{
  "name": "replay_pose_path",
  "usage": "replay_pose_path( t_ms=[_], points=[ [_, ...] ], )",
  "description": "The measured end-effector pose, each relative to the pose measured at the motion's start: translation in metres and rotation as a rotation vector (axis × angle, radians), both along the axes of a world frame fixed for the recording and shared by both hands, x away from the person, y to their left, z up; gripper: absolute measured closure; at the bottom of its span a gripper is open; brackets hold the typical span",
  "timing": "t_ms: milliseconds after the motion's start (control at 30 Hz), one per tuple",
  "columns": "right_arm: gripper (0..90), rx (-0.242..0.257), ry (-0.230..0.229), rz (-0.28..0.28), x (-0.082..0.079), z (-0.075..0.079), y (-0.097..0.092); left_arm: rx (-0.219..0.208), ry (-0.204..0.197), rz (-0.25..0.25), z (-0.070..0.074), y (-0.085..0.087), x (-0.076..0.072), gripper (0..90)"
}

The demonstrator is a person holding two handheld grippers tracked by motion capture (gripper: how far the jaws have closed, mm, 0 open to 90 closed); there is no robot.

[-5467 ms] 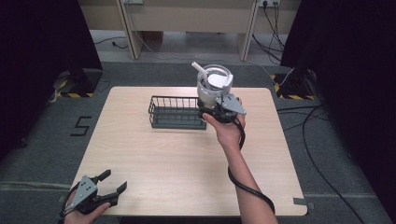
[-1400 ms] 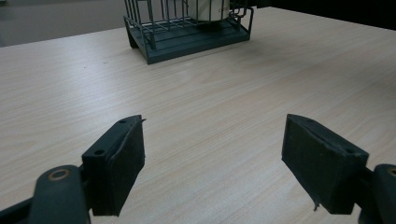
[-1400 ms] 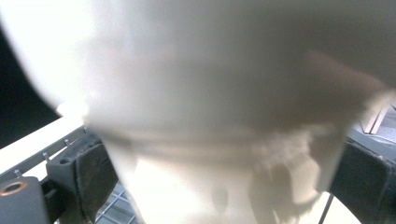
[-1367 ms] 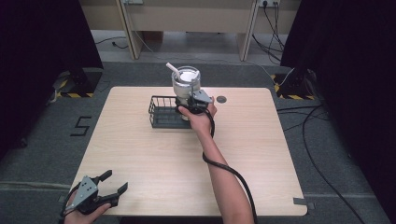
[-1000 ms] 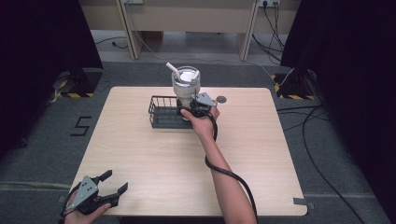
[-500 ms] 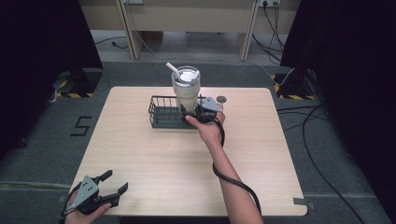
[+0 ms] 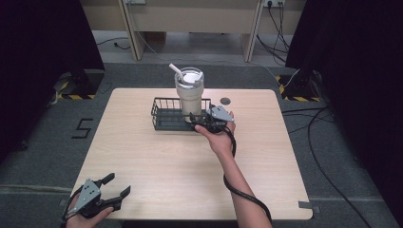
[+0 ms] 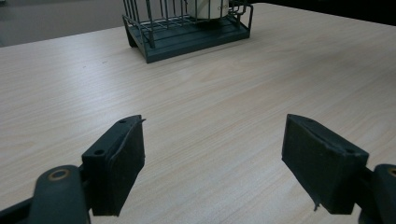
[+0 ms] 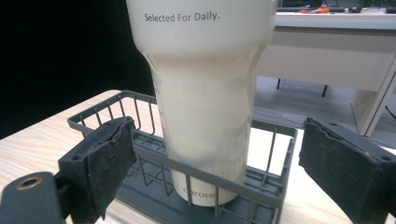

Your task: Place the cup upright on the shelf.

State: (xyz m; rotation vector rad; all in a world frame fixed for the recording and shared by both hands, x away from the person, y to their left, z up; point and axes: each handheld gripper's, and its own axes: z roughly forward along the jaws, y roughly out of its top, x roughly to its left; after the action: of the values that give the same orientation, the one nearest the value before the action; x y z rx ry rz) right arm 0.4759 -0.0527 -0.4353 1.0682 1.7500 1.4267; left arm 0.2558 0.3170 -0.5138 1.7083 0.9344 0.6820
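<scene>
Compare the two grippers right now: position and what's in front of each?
The right gripper sits at the wire basket, its jaws spread on either side of the tumbler without touching it. The left gripper hangs at the table's near-left corner, far from the basket, with bare wood between its jaws. The right one faces the tumbler close up; the left one sees the basket from a distance. Both are open and hold nothing.

Lab: black curtains, floor cables
</scene>
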Motion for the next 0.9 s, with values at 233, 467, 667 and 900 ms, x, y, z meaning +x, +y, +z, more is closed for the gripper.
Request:
replay_pose_path(
  t_ms=[233, 467, 667, 900],
  points=[
    [11.4, -0.012, 0.000, -0.012, -0.010, 0.001, -0.011, 0.001, 0.000, 0.000, 0.000, 0.000, 0.000, 20.8],
    [12.3, -0.035, 0.001, -0.036, -0.025, -0.001, -0.029, 0.000, 0.002, 0.003, 0.000, 0.000, 0.000, 20.7],
    [12.9, -0.059, -0.008, -0.060, -0.036, -0.001, -0.043, 0.001, 0.005, 0.005, 0.000, 0.000, 0.000, 20.7],
    [13.2, -0.061, -0.006, -0.078, -0.048, -0.003, -0.058, 0.008, 0.007, 0.009, 0.000, 0.001, 0.000, 20.6]
  ],
)
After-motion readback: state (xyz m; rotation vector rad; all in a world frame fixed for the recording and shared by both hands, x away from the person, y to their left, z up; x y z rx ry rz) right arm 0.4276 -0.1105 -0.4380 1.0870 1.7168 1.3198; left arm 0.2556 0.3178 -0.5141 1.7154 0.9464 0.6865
